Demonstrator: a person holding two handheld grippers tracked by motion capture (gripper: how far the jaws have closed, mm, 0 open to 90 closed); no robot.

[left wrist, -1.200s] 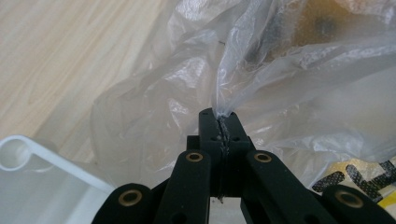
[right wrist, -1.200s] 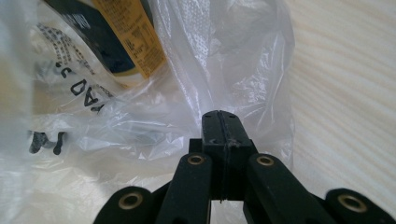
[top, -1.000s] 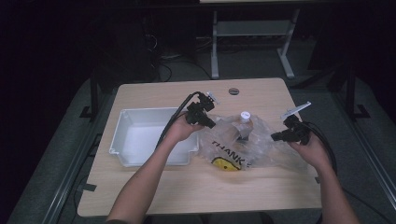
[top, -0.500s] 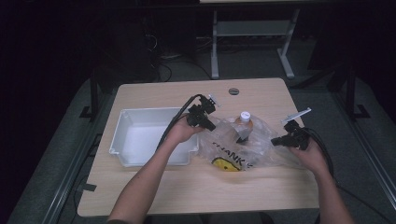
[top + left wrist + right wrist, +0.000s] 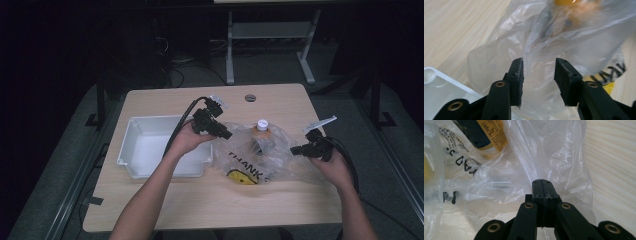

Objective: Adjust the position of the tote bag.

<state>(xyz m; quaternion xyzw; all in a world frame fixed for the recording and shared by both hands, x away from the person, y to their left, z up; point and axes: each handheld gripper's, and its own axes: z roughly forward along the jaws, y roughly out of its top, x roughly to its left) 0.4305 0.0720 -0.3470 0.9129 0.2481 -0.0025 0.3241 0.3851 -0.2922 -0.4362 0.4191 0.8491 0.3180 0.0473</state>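
A clear plastic bag [image 5: 280,162] printed with black letters and a yellow mark lies on the wooden table [image 5: 200,200]. Inside it stands a bottle [image 5: 261,134] with a white cap and an orange neck. My left gripper [image 5: 227,135] hovers at the bag's left edge. Its jaws are open, and a fold of bag film [image 5: 499,57] lies between and beyond them, not pinched. My right gripper [image 5: 295,150] is at the bag's right edge and shut [image 5: 542,182] on a fold of the plastic [image 5: 564,157]. The bottle's yellow label [image 5: 491,137] shows through the film.
A white rectangular tray [image 5: 131,150] sits left of the bag, under my left wrist, and its corner [image 5: 439,87] shows beside the left jaw. A round cable hole [image 5: 250,97] is near the table's far edge. Dark floor and a metal stand lie beyond.
My left gripper has dropped slightly toward the bag's left edge. My right gripper has shifted a little left and down, keeping its hold on the bag.
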